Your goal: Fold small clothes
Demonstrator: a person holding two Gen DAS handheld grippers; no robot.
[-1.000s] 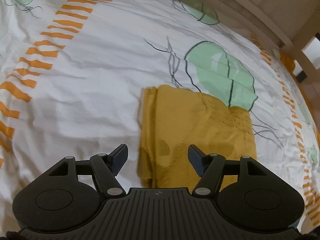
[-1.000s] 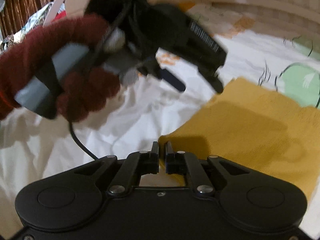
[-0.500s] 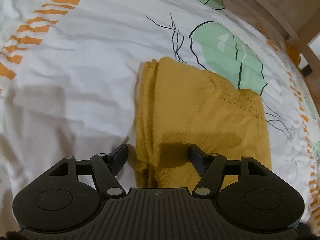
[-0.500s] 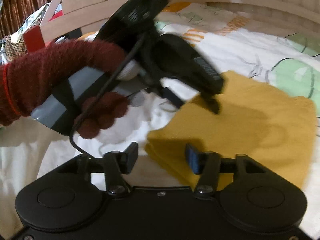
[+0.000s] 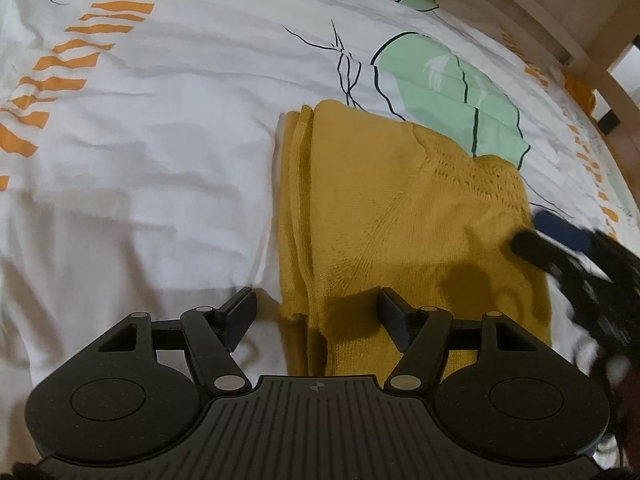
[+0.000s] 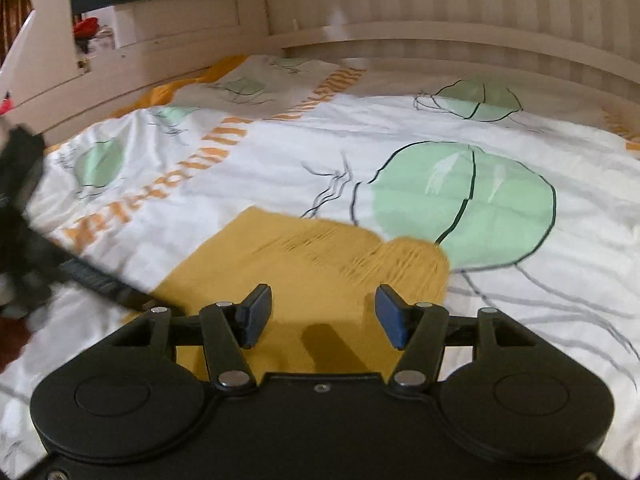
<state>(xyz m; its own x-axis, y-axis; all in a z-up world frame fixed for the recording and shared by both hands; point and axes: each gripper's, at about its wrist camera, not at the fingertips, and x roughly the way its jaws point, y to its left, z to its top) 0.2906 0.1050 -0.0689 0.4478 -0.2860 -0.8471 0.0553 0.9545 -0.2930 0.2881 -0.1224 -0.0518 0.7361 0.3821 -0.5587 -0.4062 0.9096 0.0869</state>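
A mustard-yellow knitted garment (image 5: pixel 392 216) lies folded into a rectangle on the white bedsheet (image 5: pixel 140 140). Its layered edge faces left in the left wrist view. My left gripper (image 5: pixel 316 312) is open, low over the garment's near left corner, one finger on each side of the layered edge. My right gripper (image 6: pixel 324 316) is open and empty above the garment (image 6: pixel 304 264). It shows blurred at the right edge of the left wrist view (image 5: pixel 592 252). The left gripper shows blurred at the left of the right wrist view (image 6: pixel 48 256).
The sheet has green leaf prints (image 6: pixel 464 204) and orange stripes (image 5: pixel 80 48). A wooden bed frame (image 6: pixel 440 48) runs along the far side. A wooden post (image 5: pixel 592 60) stands at the upper right of the left wrist view.
My right gripper opened and let go of the garment's corner, then swung round over its other side. My left gripper came down to the garment's near left corner, still open.
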